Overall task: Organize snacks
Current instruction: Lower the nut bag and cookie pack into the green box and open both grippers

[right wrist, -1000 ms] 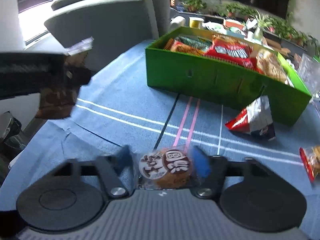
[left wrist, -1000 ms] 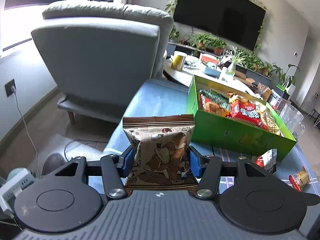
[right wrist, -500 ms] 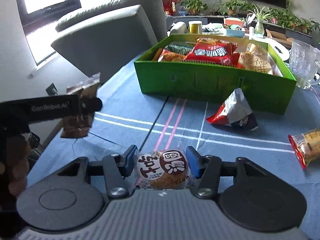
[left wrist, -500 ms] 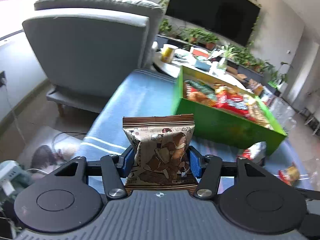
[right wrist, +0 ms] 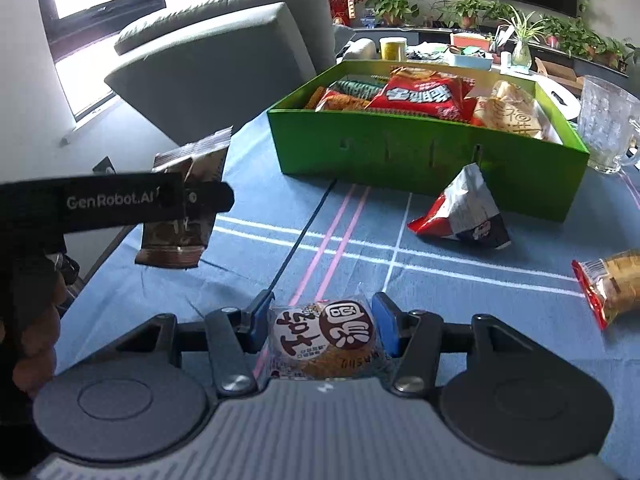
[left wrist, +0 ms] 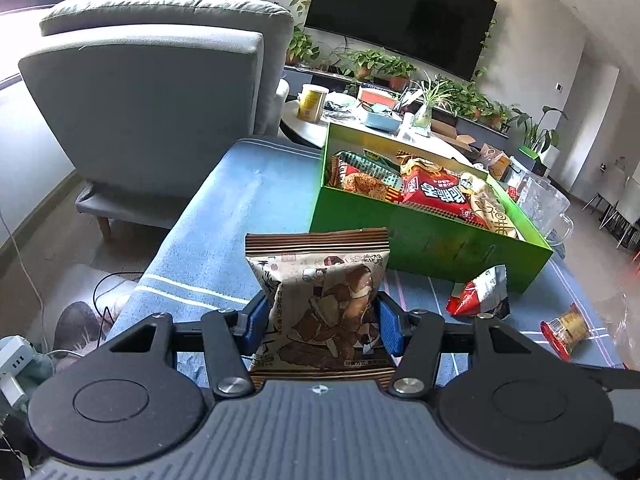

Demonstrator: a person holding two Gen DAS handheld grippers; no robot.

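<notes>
the brown snack packet (left wrist: 320, 300) stands upright between the blue fingers (left wrist: 256, 318) of the left gripper (left wrist: 320, 320), pinched on both sides and held clear above the desk (left wrist: 224, 208). the right gripper (right wrist: 320, 326) grips a round biscuit pack (right wrist: 326, 334) with its own fingers (right wrist: 385, 322) closed on it, low over the blue cloth. ahead of both sits the green box (right wrist: 400, 148), already holding red and tan snack bags. just in front of the box lies a red-and-silver packet (right wrist: 464, 212), and further right a red-ended cracker pack (right wrist: 612, 284), both loose on the cloth. the cloth is pale blue with white, pink and dark lines crossing it. a glass mug (right wrist: 608, 120) stands beside the box's far right corner. a grey armchair (left wrist: 160, 96) stands beyond the desk's left edge; behind the box are a round table with a yellow can (left wrist: 312, 102), a row of potted plants and a dark wall television (left wrist: 400, 12).
</notes>
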